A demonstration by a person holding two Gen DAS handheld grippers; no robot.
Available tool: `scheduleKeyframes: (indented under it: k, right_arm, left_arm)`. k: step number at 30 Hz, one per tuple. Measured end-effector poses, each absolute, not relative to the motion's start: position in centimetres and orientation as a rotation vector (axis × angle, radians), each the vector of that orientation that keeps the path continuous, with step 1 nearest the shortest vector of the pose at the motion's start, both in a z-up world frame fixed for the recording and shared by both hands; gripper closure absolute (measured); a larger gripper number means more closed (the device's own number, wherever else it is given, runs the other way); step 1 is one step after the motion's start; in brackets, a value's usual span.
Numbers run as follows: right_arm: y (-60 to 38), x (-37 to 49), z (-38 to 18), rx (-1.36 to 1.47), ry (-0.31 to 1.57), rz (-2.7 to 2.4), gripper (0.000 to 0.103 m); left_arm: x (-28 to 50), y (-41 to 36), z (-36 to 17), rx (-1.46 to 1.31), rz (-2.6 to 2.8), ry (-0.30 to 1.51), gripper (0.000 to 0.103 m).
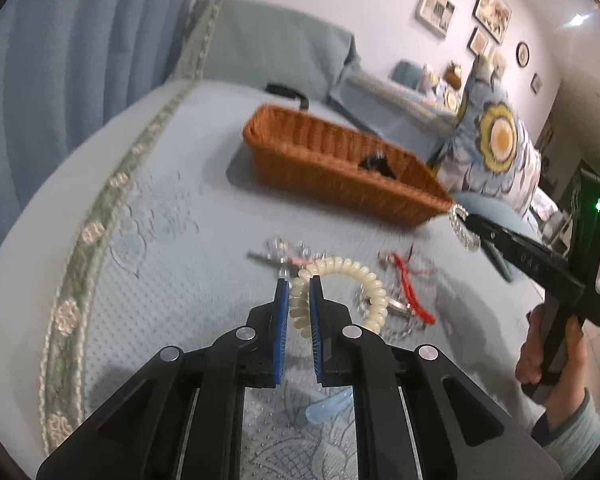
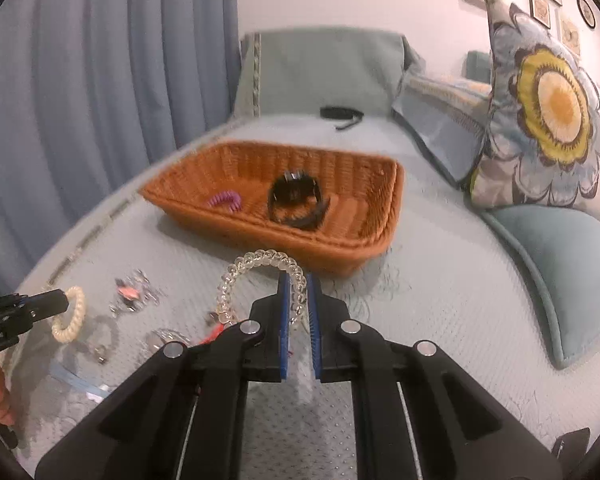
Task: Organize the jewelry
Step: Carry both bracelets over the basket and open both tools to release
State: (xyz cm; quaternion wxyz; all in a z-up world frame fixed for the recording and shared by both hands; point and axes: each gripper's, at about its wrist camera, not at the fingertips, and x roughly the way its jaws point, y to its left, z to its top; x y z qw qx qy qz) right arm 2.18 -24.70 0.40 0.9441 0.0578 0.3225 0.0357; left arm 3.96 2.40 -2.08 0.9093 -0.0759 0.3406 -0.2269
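Observation:
My left gripper (image 1: 299, 282) is shut on a cream spiral band (image 1: 352, 272), which hangs lifted a little off the bedspread; the same cream band (image 2: 70, 314) shows at the left edge of the right wrist view. My right gripper (image 2: 298, 280) is shut on a clear spiral band (image 2: 256, 266), held above the bed just in front of the woven orange basket (image 2: 364, 240). In the left wrist view the right gripper (image 1: 466, 220) carries the clear band (image 1: 462, 230) beside the basket (image 1: 340, 176). Inside the basket lie a purple spiral band (image 2: 226, 200) and a black watch (image 2: 296, 200).
Loose pieces lie on the blue bedspread: a red clip (image 1: 410, 288), silver and pink trinkets (image 1: 288, 254), a pale blue clip (image 1: 326, 406). A flowered pillow (image 2: 548, 116) and a teal cushion (image 2: 556, 272) stand at right. A black strap (image 2: 340, 114) lies behind the basket.

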Motion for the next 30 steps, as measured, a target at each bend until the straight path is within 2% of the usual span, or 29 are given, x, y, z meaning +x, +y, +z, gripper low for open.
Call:
scheduleKeyframes:
  k: [9, 16, 22, 30]
  right_arm:
    - [-25.9, 3.2, 2.6, 0.188, 0.614, 0.088, 0.096]
    - [-26.1, 10.6, 4.1, 0.215, 0.663, 0.095, 0.096]
    - [-26.7, 18.5, 2.7, 0.254, 0.778, 0.064, 0.096]
    - [-24.7, 23.4, -0.2, 0.231, 0.881, 0.088, 0.096]
  left_arm:
    - [5.5, 0.9, 2.3, -0.132, -0.464, 0.604, 0.094]
    - [11.8, -2.9, 5.7, -0.09, -0.483, 0.531, 0.094]
    - [18.2, -5.9, 4.6, -0.022, -0.449, 0.552, 0.094]
    - [22.4, -7.5, 0.6, 0.009, -0.416, 0.633, 0.094]
